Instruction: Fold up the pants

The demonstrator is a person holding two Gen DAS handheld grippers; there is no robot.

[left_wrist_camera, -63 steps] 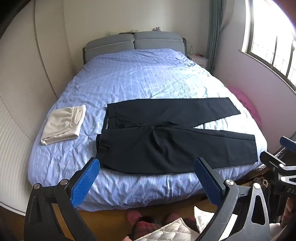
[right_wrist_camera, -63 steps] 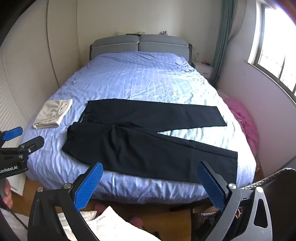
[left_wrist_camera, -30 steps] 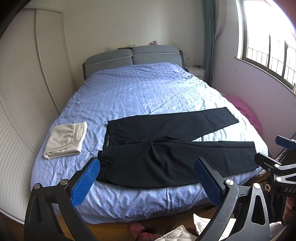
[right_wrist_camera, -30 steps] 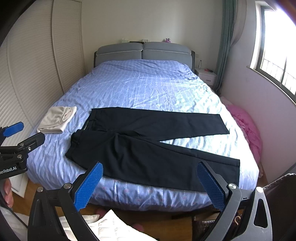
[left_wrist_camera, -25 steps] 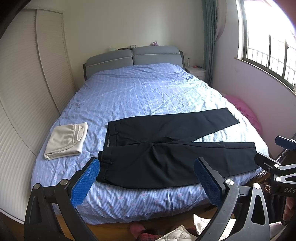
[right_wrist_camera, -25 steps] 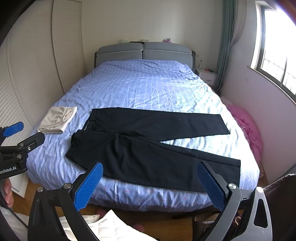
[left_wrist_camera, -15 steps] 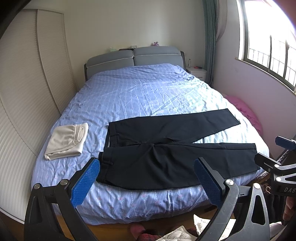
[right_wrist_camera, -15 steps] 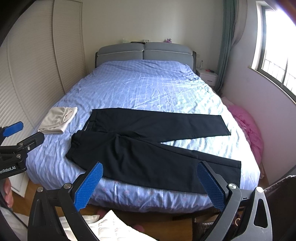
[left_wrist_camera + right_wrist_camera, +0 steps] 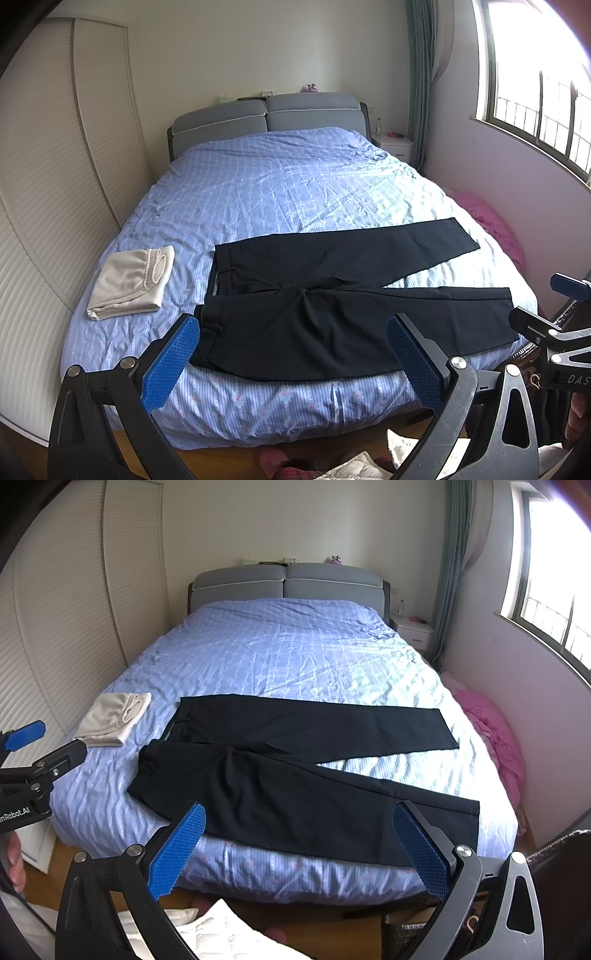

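Black pants (image 9: pixel 332 306) (image 9: pixel 295 775) lie flat near the foot of a blue bed (image 9: pixel 280 192) (image 9: pixel 295 657), waistband to the left, both legs spread apart to the right. My left gripper (image 9: pixel 295 354) hovers open in front of the bed's foot edge, nothing between its blue pads. My right gripper (image 9: pixel 299 845) is also open and empty, held short of the near leg. Each gripper shows at the edge of the other's view: the right gripper (image 9: pixel 554 325) and the left gripper (image 9: pixel 33 753).
A folded beige garment (image 9: pixel 129 282) (image 9: pixel 110 718) lies on the bed left of the waistband. A white louvred wardrobe (image 9: pixel 48 206) lines the left side. Pink cloth (image 9: pixel 495 734) sits by the right wall under a window (image 9: pixel 535 99). White padded cloth (image 9: pixel 221 934) is below.
Both views have tilted up slightly since two seconds ago, so the bed sits lower in frame. The pants and both open grippers are otherwise unchanged.
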